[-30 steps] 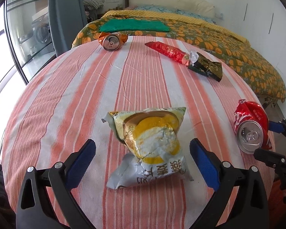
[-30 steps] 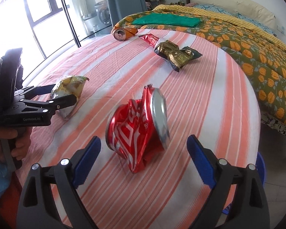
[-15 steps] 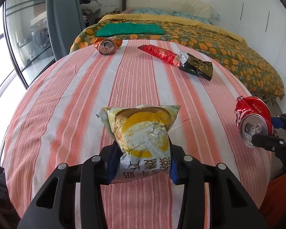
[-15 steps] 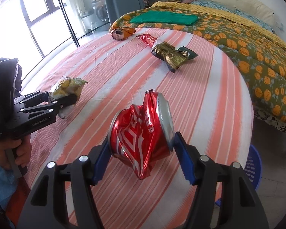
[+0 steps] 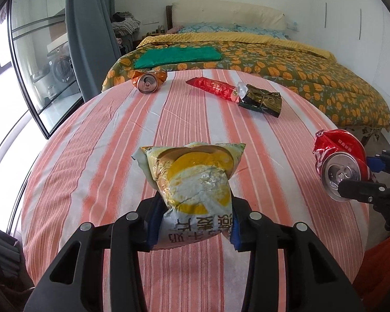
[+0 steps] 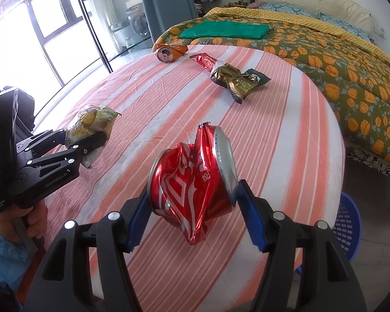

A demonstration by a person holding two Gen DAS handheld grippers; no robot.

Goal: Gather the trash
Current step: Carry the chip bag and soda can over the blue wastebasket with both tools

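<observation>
Trash, table [image 5: 96, 156] lot. Yellow snack bag [image 5: 195, 182]: left tongs [image 5: 193, 227] pinching its lower end near the near edge. Crushed red can [image 6: 192, 182]: right tongs [image 6: 192, 208] clamping it by the right edge. Keeping both grips firm is advisable. Orange can [image 5: 148, 81], wrappers [image 5: 236, 95] lying at the far edge; middle stripes open. Blue basket [image 6: 347, 230] sitting below the right edge.

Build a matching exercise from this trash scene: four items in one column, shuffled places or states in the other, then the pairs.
Items:
1. crushed red can
2. yellow snack bag
3. orange can
4. blue basket

Places or states:
A. on the floor beside the table
B. clamped in the left tool
C. lying at the table's far edge
D. clamped in the right tool

Pairs: 1-D, 2-B, 3-C, 4-A
</observation>
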